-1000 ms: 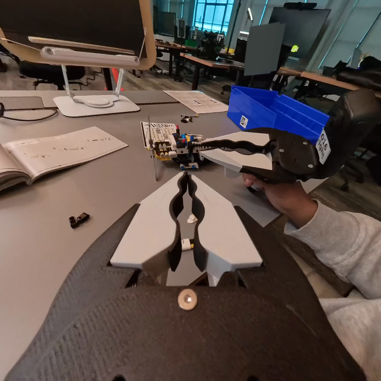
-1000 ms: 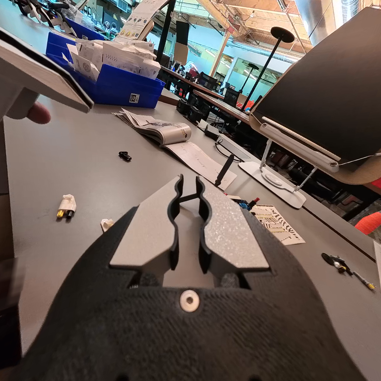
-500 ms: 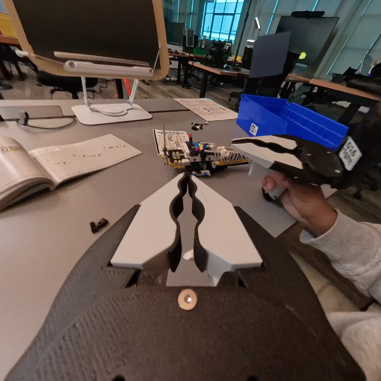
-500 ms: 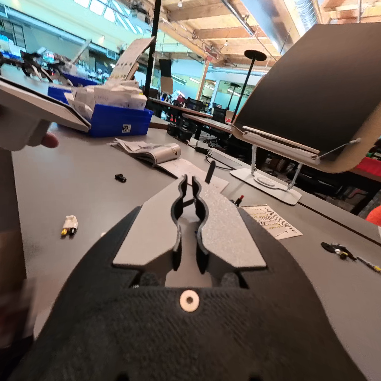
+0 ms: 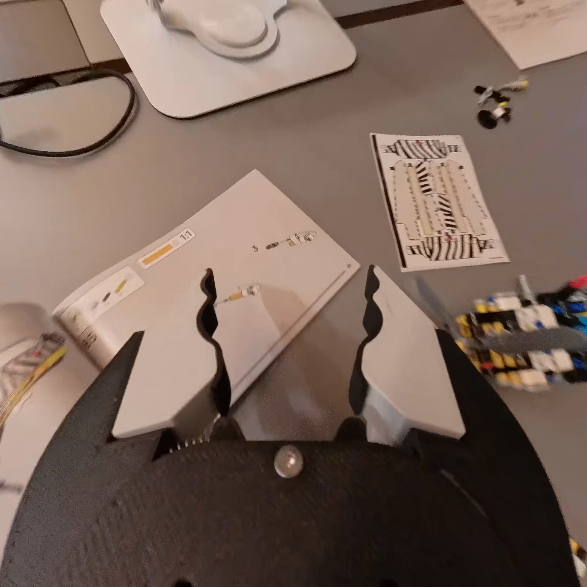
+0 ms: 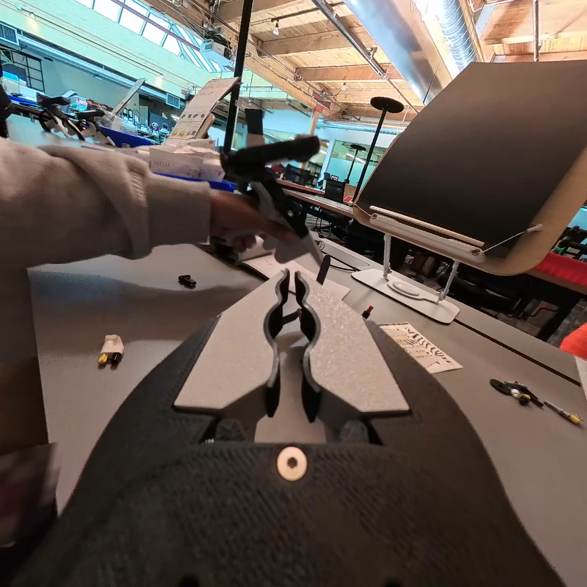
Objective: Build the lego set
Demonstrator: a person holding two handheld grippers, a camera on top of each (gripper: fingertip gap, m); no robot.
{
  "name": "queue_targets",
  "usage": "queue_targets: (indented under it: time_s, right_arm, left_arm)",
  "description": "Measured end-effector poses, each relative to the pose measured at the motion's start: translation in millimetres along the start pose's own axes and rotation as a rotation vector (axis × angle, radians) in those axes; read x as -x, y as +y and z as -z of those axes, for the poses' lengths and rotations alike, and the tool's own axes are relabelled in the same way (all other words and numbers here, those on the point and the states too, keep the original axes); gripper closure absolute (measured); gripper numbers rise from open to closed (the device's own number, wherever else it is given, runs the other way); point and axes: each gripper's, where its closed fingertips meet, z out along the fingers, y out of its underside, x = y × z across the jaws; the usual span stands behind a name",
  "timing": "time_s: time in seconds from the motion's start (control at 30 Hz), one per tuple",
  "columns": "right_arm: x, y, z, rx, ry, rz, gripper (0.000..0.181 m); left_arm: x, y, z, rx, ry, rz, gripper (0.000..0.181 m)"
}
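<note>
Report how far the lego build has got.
Done: a partly built model stands on the table. In hand: the open left gripper hovers over the instruction booklet; right gripper nearly shut. Left: loose white piece, small parts and sticker sheet.

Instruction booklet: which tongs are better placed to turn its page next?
Left. The left tongs are open directly over the instruction booklet. The right tongs are shut on the lego model, off beside the booklet.
</note>
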Motion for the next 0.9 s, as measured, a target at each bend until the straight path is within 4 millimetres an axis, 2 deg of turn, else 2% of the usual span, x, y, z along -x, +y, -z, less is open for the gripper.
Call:
queue_targets:
  time_s: [0.1, 0.17, 0.2, 0.23, 0.37, 0.47, 0.6, 0.63, 0.67, 0.73, 0.77, 0.83, 0.9]
  right_arm:
    - [-2, -2, 2, -0.017, 0.009, -0.007, 0.181]
    - [-4, -3, 3, -0.029, 0.013, -0.023, 0.181]
    - [-5, -4, 4, -0.035, 0.016, -0.033, 0.181]
    - [-8, -5, 5, -0.040, 0.026, -0.041, 0.181]
    - [-13, -5, 6, -0.044, 0.058, -0.050, 0.181]
    - [-15, -5, 5, -0.052, 0.046, -0.083, 0.181]
    - [-15, -3, -3, -0.041, 0.010, -0.110, 0.181]
    - [-13, -1, -5, -0.024, 0.001, -0.109, 0.181]
    - [-10, 0, -6, -0.016, -0.006, -0.092, 0.181]
    - [-5, 0, -7, -0.011, -0.005, -0.039, 0.181]
    - [-2, 1, -8, -0.003, -0.012, -0.019, 0.181]
    - [3, 2, -8, 0.008, -0.022, 0.013, 0.181]
    - [5, 2, -7, 0.011, -0.023, 0.033, 0.181]
  left_arm:
    - [-1, 9, -27, 0.078, 0.029, -0.002, 0.091]
    - [0, 24, -38, 0.143, 0.013, -0.027, 0.105]
    - [7, 23, -40, 0.116, -0.057, -0.093, 0.119]
    - [5, 24, -41, 0.105, -0.061, -0.138, 0.125]
    - [2, 25, -39, 0.134, -0.047, -0.133, 0.145]
    - [14, 22, -40, 0.136, -0.056, -0.136, 0.177]
    - [11, 22, -38, 0.161, 0.044, -0.024, 0.179]
    - [8, 23, -35, 0.177, 0.072, 0.005, 0.179]
    - [1, 18, -31, 0.154, 0.104, 0.029, 0.165]
    - [-6, 7, -24, 0.079, 0.102, 0.032, 0.103]
    - [-1, 7, -25, 0.072, 0.034, -0.003, 0.084]
    - [21, 19, -33, 0.135, -0.140, -0.091, 0.082]
    - [21, 23, -39, 0.141, -0.126, -0.035, 0.093]
